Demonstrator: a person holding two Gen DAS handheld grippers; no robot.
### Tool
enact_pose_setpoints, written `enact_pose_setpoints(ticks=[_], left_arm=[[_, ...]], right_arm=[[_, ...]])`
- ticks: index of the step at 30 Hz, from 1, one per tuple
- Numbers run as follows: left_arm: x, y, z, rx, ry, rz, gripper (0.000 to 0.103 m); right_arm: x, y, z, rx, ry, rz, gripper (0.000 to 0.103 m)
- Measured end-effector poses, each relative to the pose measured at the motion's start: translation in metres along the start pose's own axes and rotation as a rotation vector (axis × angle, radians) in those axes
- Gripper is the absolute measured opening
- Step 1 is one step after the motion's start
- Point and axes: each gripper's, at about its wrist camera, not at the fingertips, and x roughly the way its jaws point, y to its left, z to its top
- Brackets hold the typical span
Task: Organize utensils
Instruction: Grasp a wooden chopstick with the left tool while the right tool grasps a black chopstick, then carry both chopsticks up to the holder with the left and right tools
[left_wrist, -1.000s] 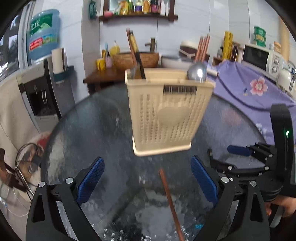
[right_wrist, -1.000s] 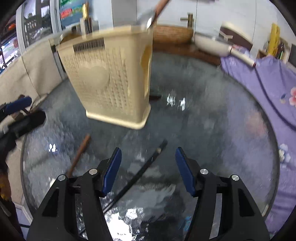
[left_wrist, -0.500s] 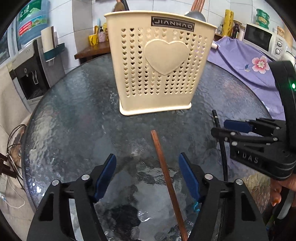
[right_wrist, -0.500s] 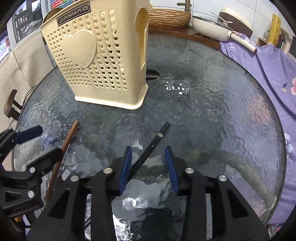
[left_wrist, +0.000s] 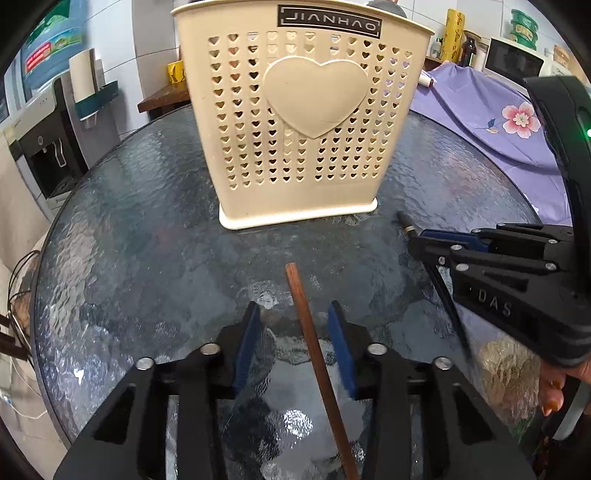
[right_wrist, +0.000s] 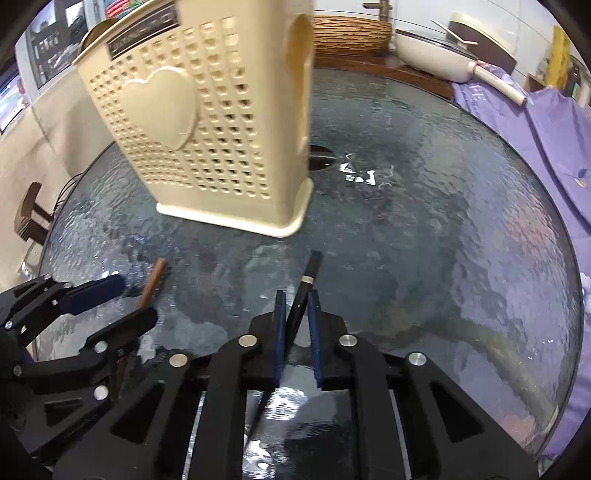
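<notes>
A cream perforated utensil basket (left_wrist: 295, 129) (right_wrist: 207, 147) with a heart on its front stands on the round glass table (left_wrist: 147, 240). Nearer than the basket, a brown chopstick (left_wrist: 314, 347) (right_wrist: 153, 280) lies on the glass between the fingers of my left gripper (left_wrist: 294, 306) (right_wrist: 135, 301). Its jaws are closing, and a gap shows on each side of the stick. To the right, my right gripper (right_wrist: 297, 295) (left_wrist: 419, 242) is shut on a black chopstick (right_wrist: 312, 267) (left_wrist: 406, 223), whose tip sticks out past the pads toward the basket.
A purple floral cloth (left_wrist: 491, 110) covers a surface right of the table. A water dispenser (left_wrist: 44, 147) stands at the left. Behind the table sit a white pan (right_wrist: 436, 59) and a woven basket (right_wrist: 351, 35). A person's fingers (left_wrist: 554, 391) hold the right gripper.
Both grippers came down toward the table and narrowed. The right one went from wide open to shut on the black chopstick; the left one's fingers drew in around the brown chopstick.
</notes>
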Motion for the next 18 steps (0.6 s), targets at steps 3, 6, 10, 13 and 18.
enact_pose_setpoints(ticks=[3,6,10,13,18], left_arm=[[0.002,-0.003,0.004,0.006,0.002,0.001,0.024],[0.004,-0.006,0.008,0.017,0.003,0.008,0.014],[0.005,-0.006,0.011,0.01,0.0,0.006,0.01],[0.006,-0.007,0.012,0.009,-0.002,0.006,0.01],[0.009,-0.006,0.015,-0.007,-0.004,0.0,0.009]], right_arm=[[0.001,0.005,0.001,-0.015,0.0,-0.003,0.01],[0.002,0.005,0.001,-0.02,0.001,-0.002,0.009],[0.0,0.008,-0.003,-0.026,-0.005,-0.004,0.009],[0.0,0.009,-0.005,-0.025,-0.01,-0.003,0.009],[-0.002,0.007,-0.009,-0.006,-0.016,0.018,0.008]])
